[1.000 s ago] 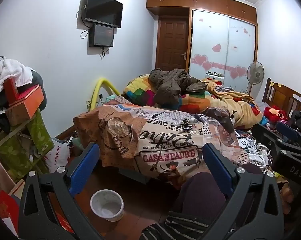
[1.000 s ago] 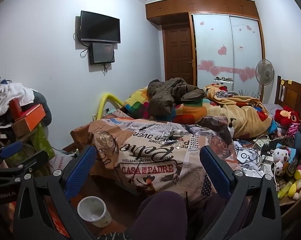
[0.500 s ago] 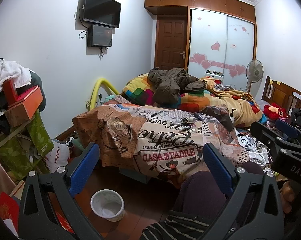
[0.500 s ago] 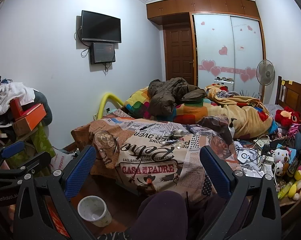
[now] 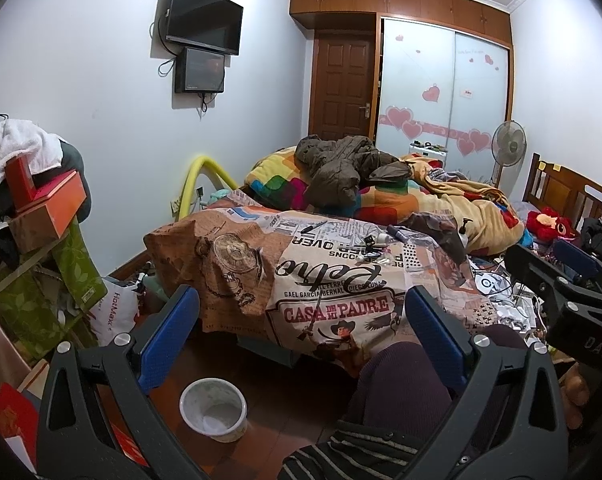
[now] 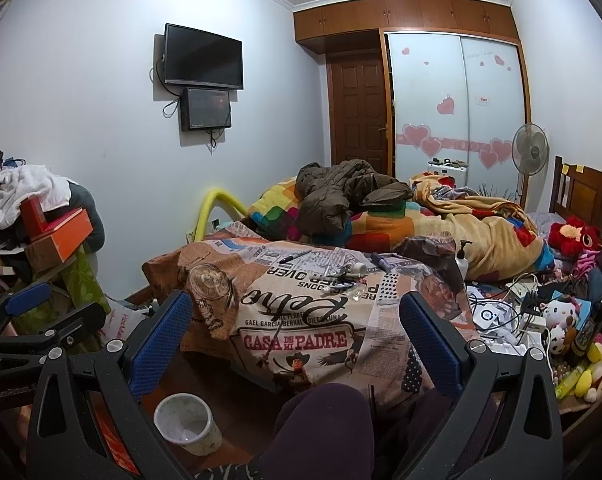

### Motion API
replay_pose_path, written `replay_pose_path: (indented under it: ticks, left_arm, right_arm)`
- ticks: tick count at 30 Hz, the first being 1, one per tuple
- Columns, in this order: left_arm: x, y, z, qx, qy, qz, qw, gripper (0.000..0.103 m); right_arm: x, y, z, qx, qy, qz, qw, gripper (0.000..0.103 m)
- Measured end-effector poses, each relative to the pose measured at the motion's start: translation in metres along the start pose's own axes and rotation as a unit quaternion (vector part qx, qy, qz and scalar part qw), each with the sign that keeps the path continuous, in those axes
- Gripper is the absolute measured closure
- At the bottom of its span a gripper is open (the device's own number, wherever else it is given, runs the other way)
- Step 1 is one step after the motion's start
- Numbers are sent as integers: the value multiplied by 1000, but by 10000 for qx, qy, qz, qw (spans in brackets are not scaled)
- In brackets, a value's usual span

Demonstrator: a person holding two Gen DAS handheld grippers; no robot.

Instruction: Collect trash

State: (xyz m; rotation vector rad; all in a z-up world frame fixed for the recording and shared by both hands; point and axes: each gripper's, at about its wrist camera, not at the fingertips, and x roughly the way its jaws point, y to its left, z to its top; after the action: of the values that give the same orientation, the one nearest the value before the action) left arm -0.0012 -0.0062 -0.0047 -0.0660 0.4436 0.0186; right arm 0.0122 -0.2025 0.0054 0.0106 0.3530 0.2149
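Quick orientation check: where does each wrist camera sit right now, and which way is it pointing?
Left wrist: behind the open left tongs, facing the bed and door; a knee shows below and the right tongs at the right edge.
Right wrist: behind the open right tongs, same heading; a knee shows below and the left tongs at the left edge.
Shared: bed, wall TV, white bin on the floor.

Even indoor light, both views sharp.
Light falls from overhead; soft shadows under the bed (image 5: 341, 264); heavy fisheye bending and dark vignette at corners; no glare.
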Motion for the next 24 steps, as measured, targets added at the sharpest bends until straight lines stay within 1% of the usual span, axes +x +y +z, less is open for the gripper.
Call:
replay_pose_path:
  ticks: [24]
  left_arm:
    - [3, -1, -3, -13, 33, -28, 10000, 0]
  right_arm:
    - [-1, -1, -2, -7, 8, 12, 10000, 0]
